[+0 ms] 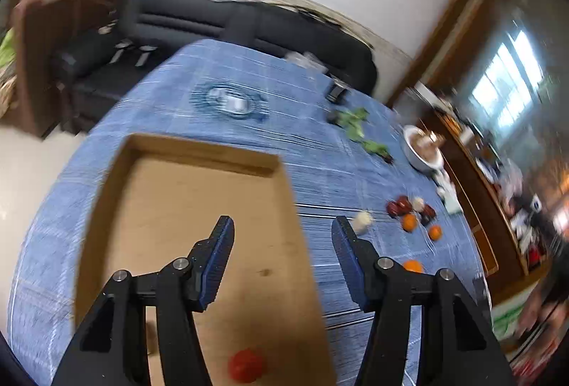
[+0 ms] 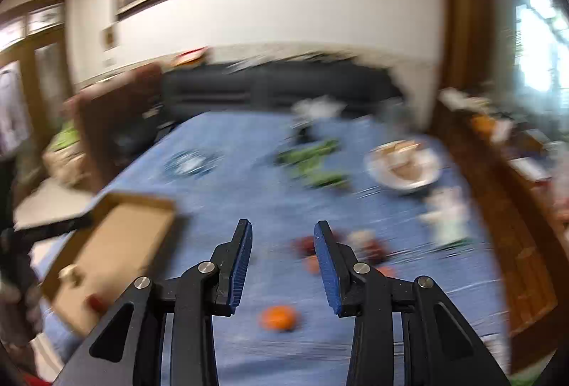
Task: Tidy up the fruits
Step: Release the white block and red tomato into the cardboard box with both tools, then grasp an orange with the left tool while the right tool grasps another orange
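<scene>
Blue checked cloth covers the surface (image 1: 185,94), with a black sofa (image 1: 199,16) behind it and a white wall above. At the left sits a shallow brown cardboard tray (image 1: 199,208); a round red fruit (image 1: 246,365) lies near its close edge, and a pale lump beside it is too blurred to name. The left tongs (image 1: 282,233) hang over the tray's right side, jaws spread about halfway, holding nothing. Further right, the right tongs (image 2: 283,240) hover above the cloth, jaws parted only a little, also empty. A small round orange fruit (image 2: 278,317) lies loose on the cloth below and between the jaws, closer to the camera than the tips and not touched. Beyond the tips a cluster of dark red and orange fruits (image 1: 412,212) waits, well apart from the tray. The next pick likely wants the right tongs opened wider, lowered squarely astride the orange fruit, and closed gently so that it cannot roll away.
</scene>
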Motion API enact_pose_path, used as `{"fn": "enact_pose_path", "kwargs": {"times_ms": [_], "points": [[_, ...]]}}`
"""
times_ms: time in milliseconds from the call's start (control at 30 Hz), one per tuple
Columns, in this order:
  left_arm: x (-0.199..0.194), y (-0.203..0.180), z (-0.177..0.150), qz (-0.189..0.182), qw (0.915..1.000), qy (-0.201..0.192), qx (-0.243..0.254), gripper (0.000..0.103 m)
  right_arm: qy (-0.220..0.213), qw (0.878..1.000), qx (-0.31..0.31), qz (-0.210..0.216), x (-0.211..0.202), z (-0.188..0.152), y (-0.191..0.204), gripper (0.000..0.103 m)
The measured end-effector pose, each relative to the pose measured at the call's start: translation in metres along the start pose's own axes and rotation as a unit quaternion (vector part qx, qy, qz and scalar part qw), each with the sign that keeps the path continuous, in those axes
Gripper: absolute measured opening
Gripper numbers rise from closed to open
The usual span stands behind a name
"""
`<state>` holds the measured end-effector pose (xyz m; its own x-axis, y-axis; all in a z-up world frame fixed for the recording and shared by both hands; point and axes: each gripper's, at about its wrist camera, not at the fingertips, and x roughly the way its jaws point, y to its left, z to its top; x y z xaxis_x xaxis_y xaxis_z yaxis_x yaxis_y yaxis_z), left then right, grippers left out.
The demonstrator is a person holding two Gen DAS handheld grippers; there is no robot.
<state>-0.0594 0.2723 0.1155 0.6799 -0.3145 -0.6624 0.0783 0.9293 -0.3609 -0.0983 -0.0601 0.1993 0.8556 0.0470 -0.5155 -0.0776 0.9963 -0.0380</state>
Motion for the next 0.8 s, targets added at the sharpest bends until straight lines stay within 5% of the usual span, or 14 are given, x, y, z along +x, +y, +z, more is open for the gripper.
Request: {"fn": "enact_pose_path", "kwargs": {"times_ms": [167,233,467,633,800], "points": [[0.019,-0.046,-0.007,-0.014,0.9996,0.011,0.022,0.056,-0.045,0.998,0.017,-0.051,-0.017,0.036,-0.060,0.051],[0.022,-0.061,-0.015,-0.010,0.9994,0.014,0.029,0.056,-0.032,0.998,0.028,-0.046,-0.005,0.034,-0.077,0.052],[0.035,-0.112,-0.046,0.028,0.9975,0.047,0.044,0.056,0.078,0.993,0.077,0.051,0.104,-0.055,-0.101,0.052],[0.070,-0.150,-0.057,0.054,0.9935,0.070,0.072,0.056,0.113,0.982,0.130,0.082,0.157,-0.089,-0.118,0.051],[0.115,-0.179,-0.069,0.047,0.9907,0.095,0.085,0.056,0.123,0.982,0.112,0.089,0.173,-0.100,-0.118,0.051]]}}
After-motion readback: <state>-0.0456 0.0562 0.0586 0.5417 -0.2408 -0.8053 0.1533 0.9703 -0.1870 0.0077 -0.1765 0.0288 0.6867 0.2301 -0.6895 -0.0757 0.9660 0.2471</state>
